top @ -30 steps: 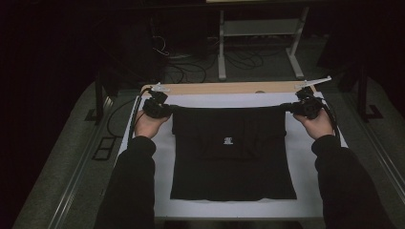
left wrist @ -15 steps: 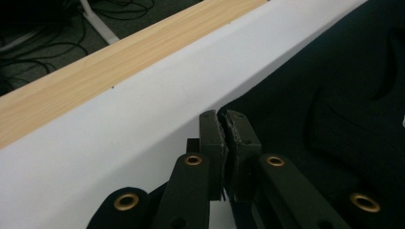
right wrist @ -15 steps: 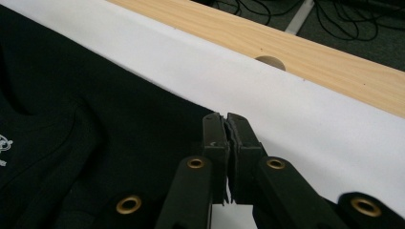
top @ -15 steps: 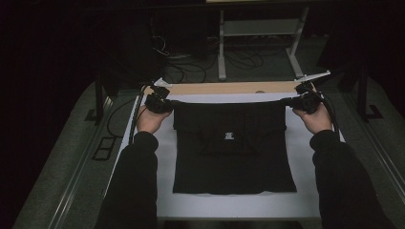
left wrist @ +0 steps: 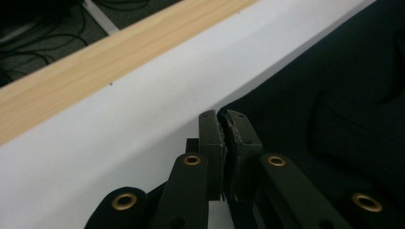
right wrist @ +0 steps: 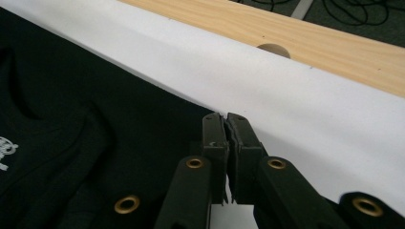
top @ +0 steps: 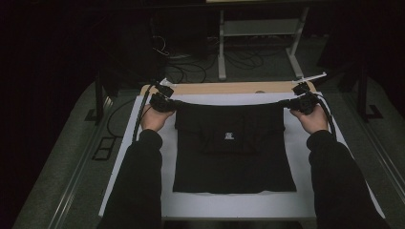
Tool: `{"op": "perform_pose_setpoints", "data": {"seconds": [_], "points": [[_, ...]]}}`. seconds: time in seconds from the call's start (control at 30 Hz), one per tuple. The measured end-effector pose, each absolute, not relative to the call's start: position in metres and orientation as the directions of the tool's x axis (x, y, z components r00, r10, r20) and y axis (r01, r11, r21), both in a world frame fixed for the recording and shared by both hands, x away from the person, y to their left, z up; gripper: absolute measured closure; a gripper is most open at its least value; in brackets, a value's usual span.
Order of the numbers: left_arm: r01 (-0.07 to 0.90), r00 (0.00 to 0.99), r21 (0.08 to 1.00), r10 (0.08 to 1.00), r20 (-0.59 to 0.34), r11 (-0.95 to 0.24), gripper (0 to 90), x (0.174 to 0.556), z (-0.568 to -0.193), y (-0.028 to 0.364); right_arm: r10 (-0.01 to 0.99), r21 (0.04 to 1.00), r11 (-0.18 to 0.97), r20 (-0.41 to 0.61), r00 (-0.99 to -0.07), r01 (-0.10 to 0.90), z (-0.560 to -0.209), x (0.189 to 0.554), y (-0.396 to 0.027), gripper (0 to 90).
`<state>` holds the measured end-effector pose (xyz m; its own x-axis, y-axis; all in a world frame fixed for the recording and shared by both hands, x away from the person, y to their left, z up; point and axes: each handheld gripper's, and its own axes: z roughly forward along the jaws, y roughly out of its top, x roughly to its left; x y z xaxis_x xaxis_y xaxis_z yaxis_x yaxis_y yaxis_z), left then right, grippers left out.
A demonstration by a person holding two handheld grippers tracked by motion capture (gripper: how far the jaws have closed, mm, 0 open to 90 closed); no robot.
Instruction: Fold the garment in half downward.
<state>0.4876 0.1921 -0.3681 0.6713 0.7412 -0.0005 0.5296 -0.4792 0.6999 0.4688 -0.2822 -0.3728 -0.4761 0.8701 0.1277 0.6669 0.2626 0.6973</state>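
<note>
Black shirt (top: 232,148) lies flat on the white sheet (top: 143,143) covering the surface, small white print (top: 229,136) near its middle, too small to read. Top edge is stretched taut between both grippers, toward the far wooden edge (top: 229,88). Left gripper (top: 162,102) has its jaws closed on the shirt's top left corner; right gripper (top: 298,102) has its jaws closed on the top right corner. In the gripper views the pinched cloth is barely visible between the pads. Dark room, floor cables (top: 239,59) hard to make out.
</note>
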Motion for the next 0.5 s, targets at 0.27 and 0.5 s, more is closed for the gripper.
{"op": "perform_pose_setpoints", "data": {"seconds": [0.27, 0.5], "points": [[0.549, 0.677, 0.685, 0.735, -0.028, -0.48, 84.4, 0.489, -0.376, 0.191, 0.859, 0.685, 0.254, 0.165, -0.485, 0.683, -0.379, 0.472, -0.281, 84.6], [0.576, 0.677, 0.671, 0.733, -0.07, -0.468, 80.7, 0.491, -0.39, 0.189, 0.856, 0.669, 0.247, 0.188, -0.481, 0.701, -0.387, 0.475, -0.28, 78.3]]}}
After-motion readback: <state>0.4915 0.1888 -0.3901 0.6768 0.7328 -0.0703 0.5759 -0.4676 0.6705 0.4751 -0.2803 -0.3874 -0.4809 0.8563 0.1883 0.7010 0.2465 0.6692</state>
